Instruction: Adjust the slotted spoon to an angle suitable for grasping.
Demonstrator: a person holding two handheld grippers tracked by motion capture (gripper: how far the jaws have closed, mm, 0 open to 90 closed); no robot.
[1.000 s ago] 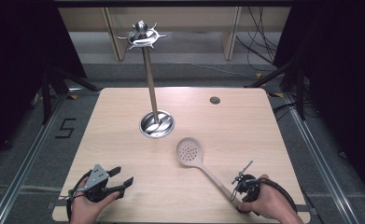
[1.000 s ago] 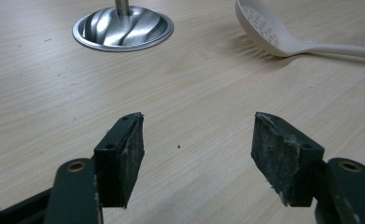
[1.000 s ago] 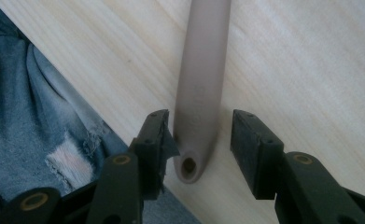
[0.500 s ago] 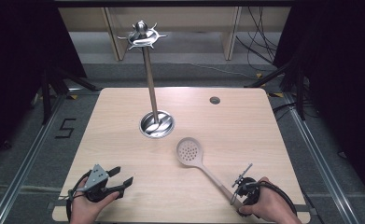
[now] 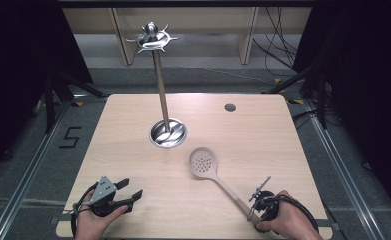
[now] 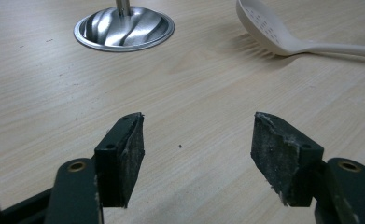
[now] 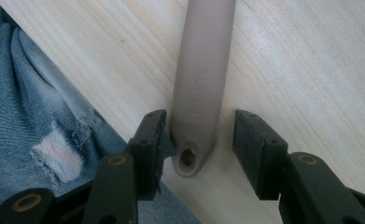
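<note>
Pale wooden table (image 5: pixel 283 150) with two things on it.

The table has a light wood-grain top with rounded corners and a small dark round hole (image 5: pixel 230 107) near its far right part. A metal stand (image 5: pixel 163 100) rests on a shiny round base (image 5: pixel 168 134) a little left of the middle (its thin pole rises to a crown of hooks). Just beside the base, toward the near right, lies a beige slotted spoon (image 5: pixel 203 162), bowl toward the base, its handle running slantwise to the near right edge, where the handle's end (image 7: pixel 189 158) reaches the edge.
</note>
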